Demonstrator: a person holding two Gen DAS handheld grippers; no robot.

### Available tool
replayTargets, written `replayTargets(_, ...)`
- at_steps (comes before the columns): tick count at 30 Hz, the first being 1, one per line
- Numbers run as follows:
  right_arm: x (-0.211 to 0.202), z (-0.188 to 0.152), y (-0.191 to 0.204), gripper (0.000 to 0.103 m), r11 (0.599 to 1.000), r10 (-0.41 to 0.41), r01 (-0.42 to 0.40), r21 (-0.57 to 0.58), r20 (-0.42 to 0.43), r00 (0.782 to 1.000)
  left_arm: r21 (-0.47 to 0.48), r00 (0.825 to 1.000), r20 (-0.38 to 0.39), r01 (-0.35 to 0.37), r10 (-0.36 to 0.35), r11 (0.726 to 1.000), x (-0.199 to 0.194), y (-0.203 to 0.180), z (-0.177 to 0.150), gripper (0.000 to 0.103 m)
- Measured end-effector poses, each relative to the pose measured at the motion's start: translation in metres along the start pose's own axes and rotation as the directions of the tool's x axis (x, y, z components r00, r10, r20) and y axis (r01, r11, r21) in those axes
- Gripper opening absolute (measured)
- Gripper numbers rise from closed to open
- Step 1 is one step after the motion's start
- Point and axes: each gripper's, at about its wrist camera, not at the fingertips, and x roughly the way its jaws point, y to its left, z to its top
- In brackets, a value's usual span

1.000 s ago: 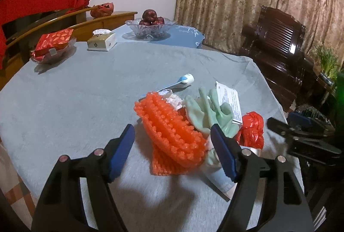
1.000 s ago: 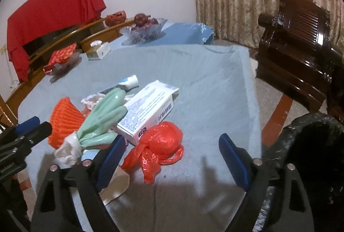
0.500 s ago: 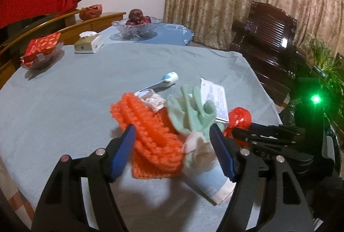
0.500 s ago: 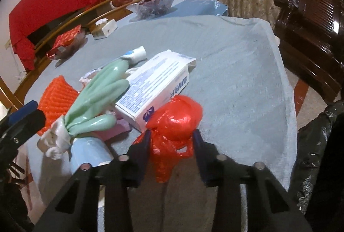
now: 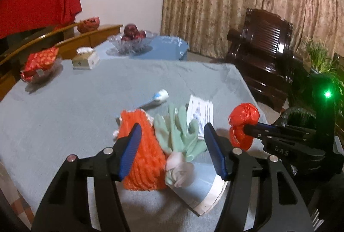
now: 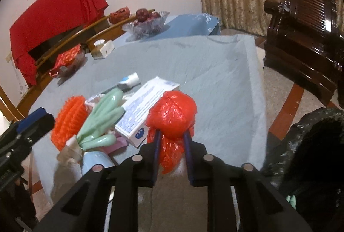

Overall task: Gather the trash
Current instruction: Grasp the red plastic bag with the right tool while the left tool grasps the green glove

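My right gripper point(image 6: 172, 133) is shut on a crumpled red plastic bag point(image 6: 172, 113), its jaws still closing; the left wrist view shows the bag point(image 5: 244, 120) pinched just off the grey tablecloth point(image 5: 64, 113). My left gripper point(image 5: 172, 127) is open and its jaws are closing. An orange foam net point(image 5: 144, 154) and a green rubber glove point(image 5: 180, 133) lie between them, and the pads do not visibly press on either. Behind these lie a white printed box point(image 6: 146, 107) and a toothpaste tube point(image 6: 129, 81). A black trash bag point(image 6: 311, 146) gapes at the table's right.
At the far edge stand a glass fruit bowl point(image 5: 131, 42), a tissue box point(image 5: 86, 59) and a dish of red packets point(image 5: 39, 64). A dark wooden chair point(image 5: 266, 60) and curtain are beyond the table. A pale blue cup point(image 6: 94, 161) lies under the glove.
The right gripper's wide jaws came together on the red bag and raised it slightly. The left gripper moved in over the orange net and glove, its jaws narrowing.
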Motion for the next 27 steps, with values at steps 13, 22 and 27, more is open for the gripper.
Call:
replayTargets(13,-0.011,-0.002,-0.01,0.021,1.0,-0.015,0.014,0.023,0.018,1.0,0.019,0.997,-0.07,0.043,-0.042,0.999,0.029,-0.018,0.0,0.062)
replayTargets(22,-0.006,-0.002,-0.017,0.021,0.999,-0.019,0.018,0.042,0.007,1.0,0.018,0.986,-0.167,0.003,0.0,1.0,0.073,-0.02,-0.009,0.061)
replayTargets(27,-0.005,-0.001,-0.017,0.021,0.999,-0.018,0.018,0.038,0.008,1.0,0.016,0.984,-0.179,0.008,-0.005,1.0,0.079,-0.018,-0.009,0.04)
